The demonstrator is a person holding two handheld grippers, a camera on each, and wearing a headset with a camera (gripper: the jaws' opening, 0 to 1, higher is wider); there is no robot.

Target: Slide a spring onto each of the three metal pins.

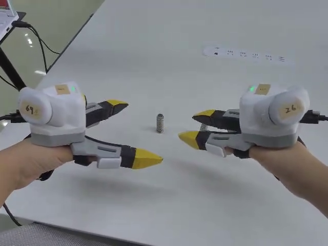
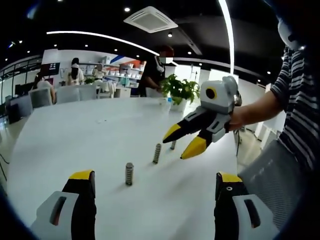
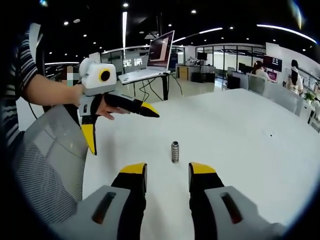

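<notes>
While left claw (image 1: 142, 132) and right claw (image 1: 187, 126) stand parted — spring-clad pin (image 1: 160, 123) upright between.

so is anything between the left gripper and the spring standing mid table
Nothing visible: only bare table lies between the open left gripper and the upright spring. The right gripper sits beyond it, on the far side.

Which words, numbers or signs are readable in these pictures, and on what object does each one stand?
"69": handwritten on the round sticker of the left gripper.
"26": handwritten on the round sticker of the right gripper.
Tan stickers on top of both grippers: too small to read.
Markings on the power strip: too blurred to read.
</notes>
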